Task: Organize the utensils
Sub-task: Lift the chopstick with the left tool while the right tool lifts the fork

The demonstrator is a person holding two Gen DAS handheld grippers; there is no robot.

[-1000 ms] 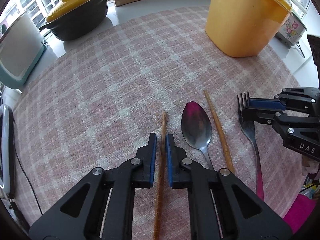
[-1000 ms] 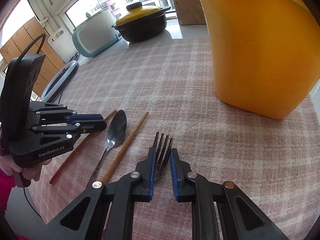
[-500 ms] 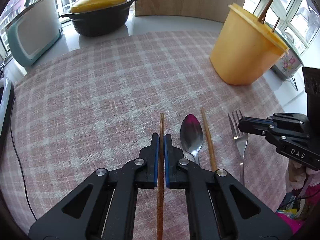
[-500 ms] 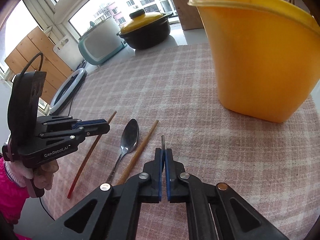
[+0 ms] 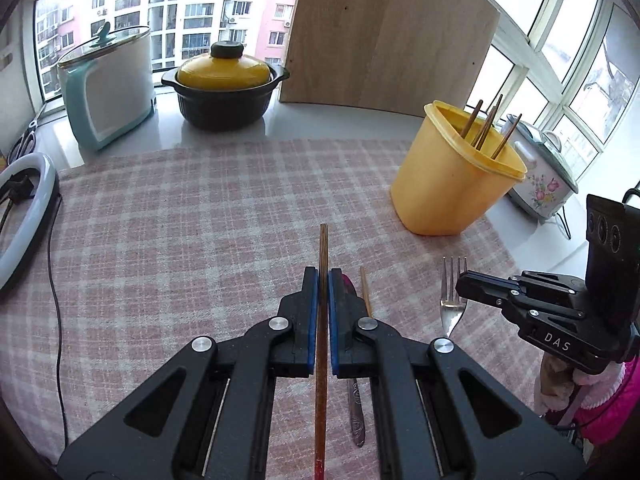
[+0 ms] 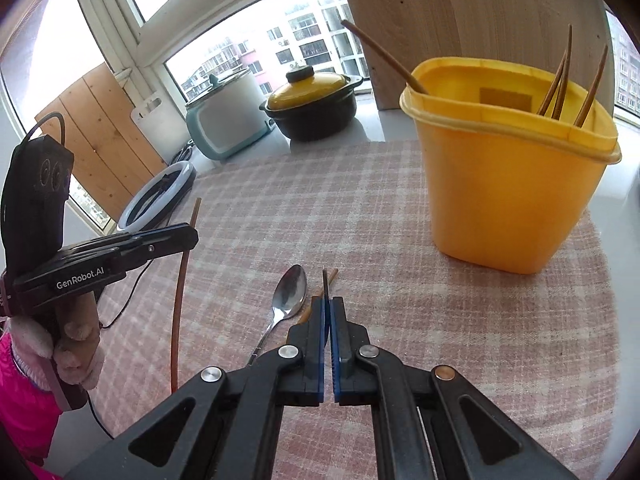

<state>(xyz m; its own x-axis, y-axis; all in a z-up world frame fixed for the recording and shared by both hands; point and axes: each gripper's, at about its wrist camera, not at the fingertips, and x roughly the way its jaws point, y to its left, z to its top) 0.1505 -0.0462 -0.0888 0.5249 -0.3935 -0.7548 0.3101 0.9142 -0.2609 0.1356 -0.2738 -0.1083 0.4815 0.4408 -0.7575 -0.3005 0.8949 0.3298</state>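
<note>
Left gripper (image 5: pixel 323 280) clamps a chopstick (image 5: pixel 322 380) and right gripper (image 6: pixel 329 304) pinches the fork (image 5: pixel 451 300), both likely bound for the bin (image 6: pixel 504 196) near the cloth's (image 6: pixel 420 320) far edge.

Pink-and-white checked cloth (image 5: pixel 192 240), yellow tub (image 5: pixel 448 188), yellow-lidded black pot (image 5: pixel 224 88)

Count: six chopsticks (image 5: pixel 322 264), four in the yellow holder (image 5: pixel 448 184); one spoon (image 6: pixel 289 295); one fork (image 5: pixel 452 292).
</note>
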